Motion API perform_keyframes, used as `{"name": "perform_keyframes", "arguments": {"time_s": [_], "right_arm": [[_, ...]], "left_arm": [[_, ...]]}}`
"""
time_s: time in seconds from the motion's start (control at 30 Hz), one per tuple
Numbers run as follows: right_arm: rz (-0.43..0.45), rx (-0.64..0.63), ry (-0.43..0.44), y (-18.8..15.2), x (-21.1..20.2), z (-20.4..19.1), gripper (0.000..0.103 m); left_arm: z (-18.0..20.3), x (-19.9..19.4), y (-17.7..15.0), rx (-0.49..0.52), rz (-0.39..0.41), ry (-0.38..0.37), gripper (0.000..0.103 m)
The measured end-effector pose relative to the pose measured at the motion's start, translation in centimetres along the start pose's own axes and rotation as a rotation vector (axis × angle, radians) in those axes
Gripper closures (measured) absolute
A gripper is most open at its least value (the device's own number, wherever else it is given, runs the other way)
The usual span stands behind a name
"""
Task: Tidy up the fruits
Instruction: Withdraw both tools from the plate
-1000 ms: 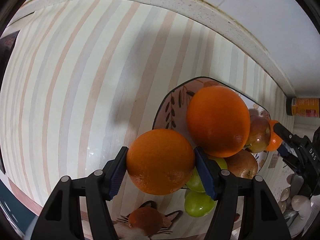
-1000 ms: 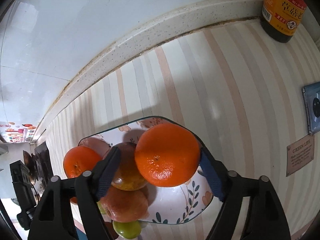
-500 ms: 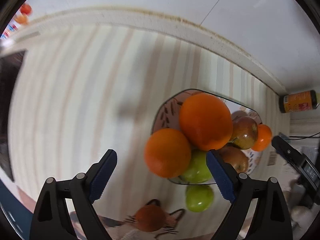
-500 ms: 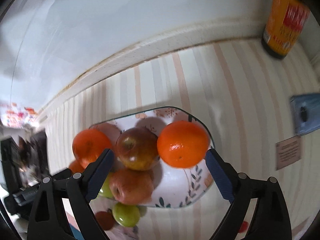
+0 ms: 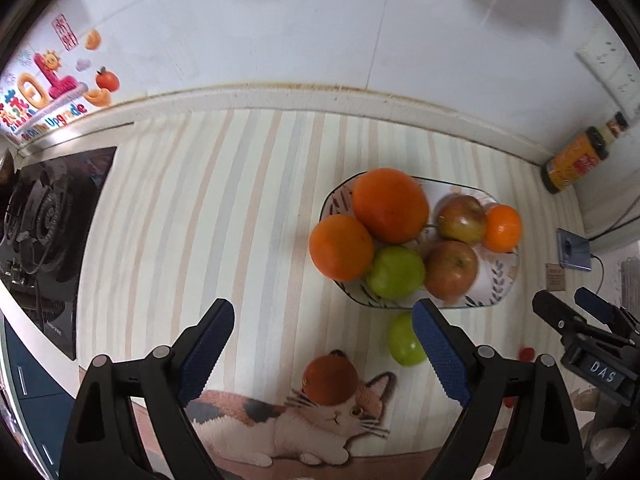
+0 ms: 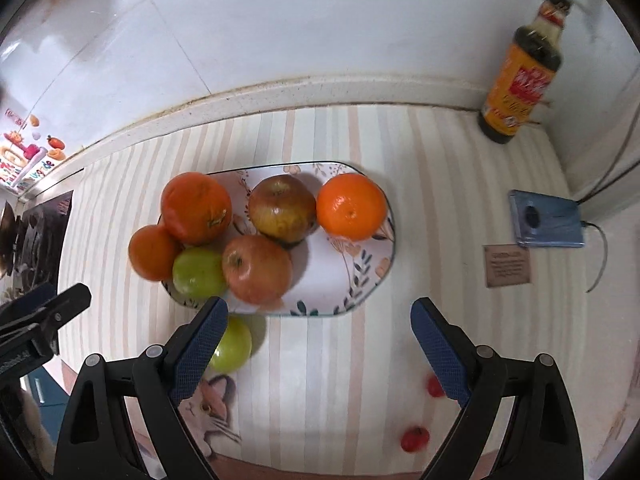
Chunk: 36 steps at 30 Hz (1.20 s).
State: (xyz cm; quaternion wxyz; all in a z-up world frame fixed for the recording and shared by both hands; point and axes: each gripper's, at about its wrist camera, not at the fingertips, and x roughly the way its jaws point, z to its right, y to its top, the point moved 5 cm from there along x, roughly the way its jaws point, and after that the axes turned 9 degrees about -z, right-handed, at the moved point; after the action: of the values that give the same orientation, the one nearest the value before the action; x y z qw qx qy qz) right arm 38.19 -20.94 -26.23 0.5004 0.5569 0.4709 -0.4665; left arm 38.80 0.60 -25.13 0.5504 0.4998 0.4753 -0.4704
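Observation:
A patterned plate (image 5: 496,284) (image 6: 332,280) on the striped mat holds three oranges, two red apples and a green apple. The orange (image 5: 341,247) at its left rim came from my left gripper; the orange (image 6: 351,206) at the right end came from my right gripper. A green apple (image 5: 404,340) (image 6: 232,344) lies on the mat in front of the plate. A dark orange fruit (image 5: 330,378) sits on the cat picture. My left gripper (image 5: 324,356) is open and empty above the mat. My right gripper (image 6: 318,348) is open and empty.
A sauce bottle (image 6: 520,76) stands in the back right corner. A blue device (image 6: 546,224) with a cable and a small card (image 6: 507,266) lie right of the plate. Two small red fruits (image 6: 416,438) lie near the front. A gas hob (image 5: 44,224) is at far left.
Both grippers opened, let go of their oranges onto the plate, and pulled back and up from it.

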Motion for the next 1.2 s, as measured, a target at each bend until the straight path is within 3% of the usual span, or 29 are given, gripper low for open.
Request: {"name": "perform_keyframes", "arguments": {"time_s": [0.67,0.9,1.2], "right_arm": [[0.144,-0.011,-0.010,-9.5,-10.5,-0.8,0.008],[0.189,-0.002,-0.013,-11.0,-13.0,-0.8,0.008],[0.201,-0.002,0.003,-11.4,-14.2,-1.1,0.008]], "left_arm": [[2.3,-8.6,-7.3,0.087,0.132,-0.037,0.012],[2.7,-9.9,-9.2,0.088,0.150,-0.054,0.012],[3.0,-10.4,-9.3,0.088,0.162,-0.059,0.012]]}}
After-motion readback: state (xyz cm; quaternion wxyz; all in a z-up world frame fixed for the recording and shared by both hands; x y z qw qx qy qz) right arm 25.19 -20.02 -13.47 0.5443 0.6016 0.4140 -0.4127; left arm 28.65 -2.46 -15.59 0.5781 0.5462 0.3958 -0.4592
